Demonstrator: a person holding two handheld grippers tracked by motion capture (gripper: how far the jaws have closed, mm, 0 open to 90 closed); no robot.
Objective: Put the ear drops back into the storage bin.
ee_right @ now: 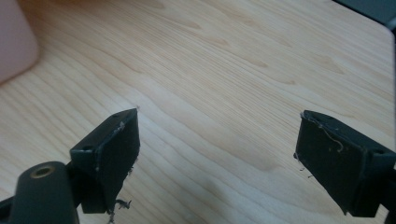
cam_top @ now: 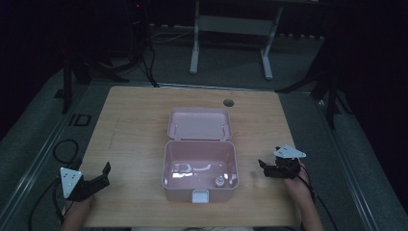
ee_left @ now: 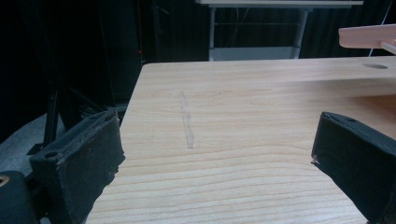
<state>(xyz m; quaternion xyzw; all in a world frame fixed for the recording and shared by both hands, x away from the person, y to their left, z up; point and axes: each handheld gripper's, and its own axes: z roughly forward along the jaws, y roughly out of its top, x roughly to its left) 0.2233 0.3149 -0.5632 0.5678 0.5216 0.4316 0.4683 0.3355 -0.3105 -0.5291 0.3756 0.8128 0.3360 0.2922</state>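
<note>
A pink plastic box [cam_top: 200, 166] stands open in the middle of the wooden table [cam_top: 130, 125], its lid [cam_top: 199, 123] tilted back. A small round object [cam_top: 219, 181] lies inside near the front right corner. My left gripper [cam_top: 103, 174] rests at the table's front left, jaws wide open over bare wood [ee_left: 215, 135], holding nothing. My right gripper [cam_top: 263, 167] hovers to the right of the box, also open and holding nothing [ee_right: 217, 140]. The box's pink corner [ee_right: 14, 42] shows at the left edge of the right gripper view, and the lid's edge [ee_left: 369, 36] at the left gripper view's top right.
A round cable hole [cam_top: 228, 102] sits near the table's far edge. A faint scuff mark [ee_left: 187, 123] runs along the wood ahead of the left gripper. Beyond the table stand a white desk frame [cam_top: 231, 43] and dark stands with cables on the floor.
</note>
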